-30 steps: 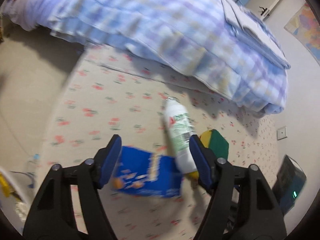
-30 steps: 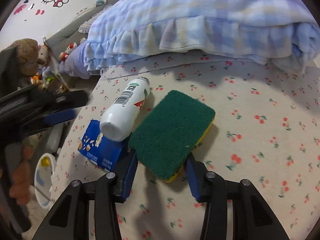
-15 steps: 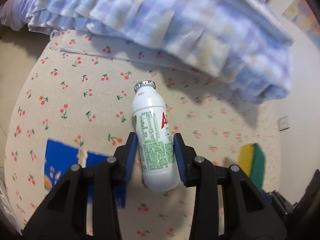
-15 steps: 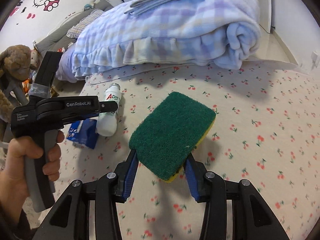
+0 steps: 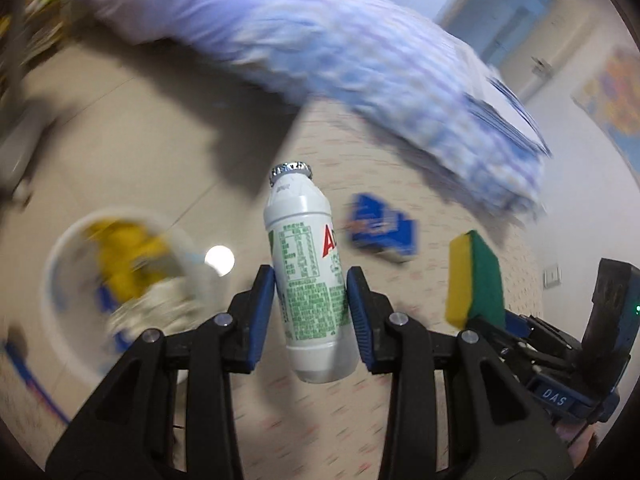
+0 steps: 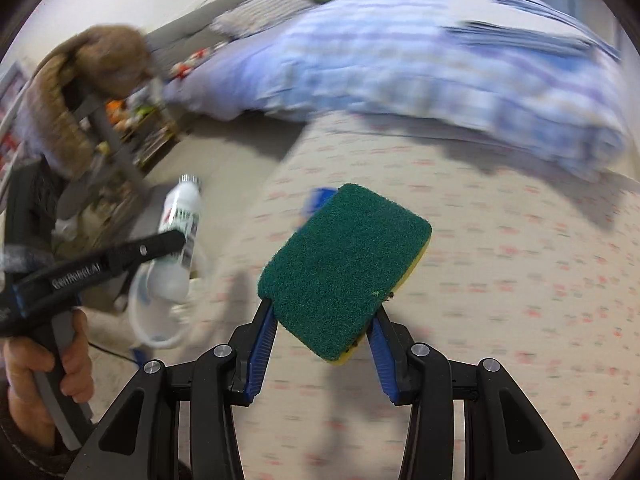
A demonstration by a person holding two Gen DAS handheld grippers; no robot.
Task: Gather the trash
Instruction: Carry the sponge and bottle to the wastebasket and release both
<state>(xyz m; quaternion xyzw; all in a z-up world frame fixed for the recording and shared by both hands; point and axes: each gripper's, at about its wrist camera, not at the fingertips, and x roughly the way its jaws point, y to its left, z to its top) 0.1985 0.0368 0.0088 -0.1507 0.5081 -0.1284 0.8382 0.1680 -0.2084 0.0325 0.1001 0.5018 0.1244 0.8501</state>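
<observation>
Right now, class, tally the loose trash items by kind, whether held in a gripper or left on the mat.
Bottle: 1, in the left gripper
Sponge: 1, in the right gripper
Blue packet: 1, on the mat
Total: 3

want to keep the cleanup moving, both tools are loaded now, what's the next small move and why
Probably carry the white bottle left over the white bin and let go. The left tool is clamped on it, lifted clear of the mat, and the bin, already holding trash, sits just left. The right tool grips the sponge, which can follow.
</observation>
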